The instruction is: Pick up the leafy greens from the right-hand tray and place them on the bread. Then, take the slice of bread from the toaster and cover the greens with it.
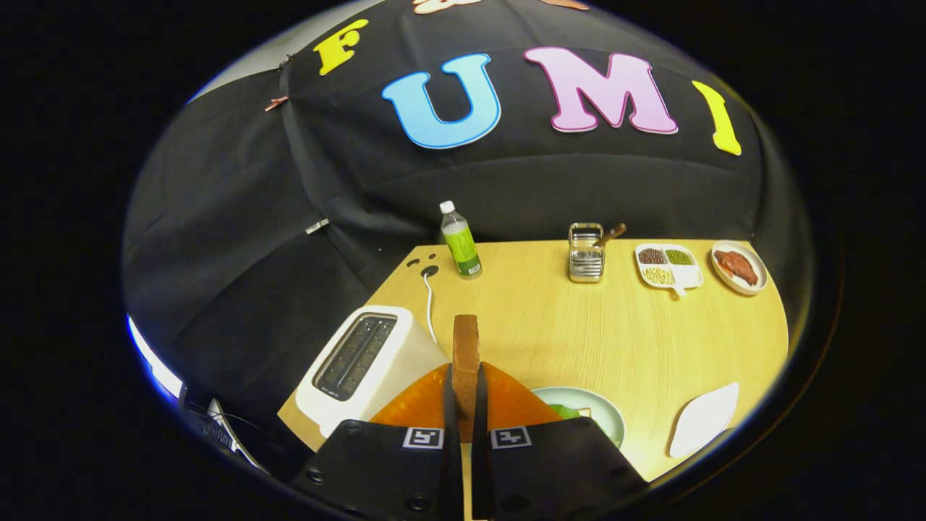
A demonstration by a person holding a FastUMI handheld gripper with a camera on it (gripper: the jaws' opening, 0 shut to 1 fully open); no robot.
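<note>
Gripper view: gripper [465, 405] clenched on slice of bread [465, 347], held upright, edge-on between both fingers. Toaster [369, 365] just left of fingers. Plate [604, 412] with greens [568, 412] just right, partly hidden. Advice: carry rightward, tilt slice flat, centre over greens, then release.

Your gripper [464, 405] hides the lower bread [465, 354] edge and most of the round plate [604, 412] with greens [566, 411]. Sectioned dish [669, 266] contents too small for you to tell.
</note>
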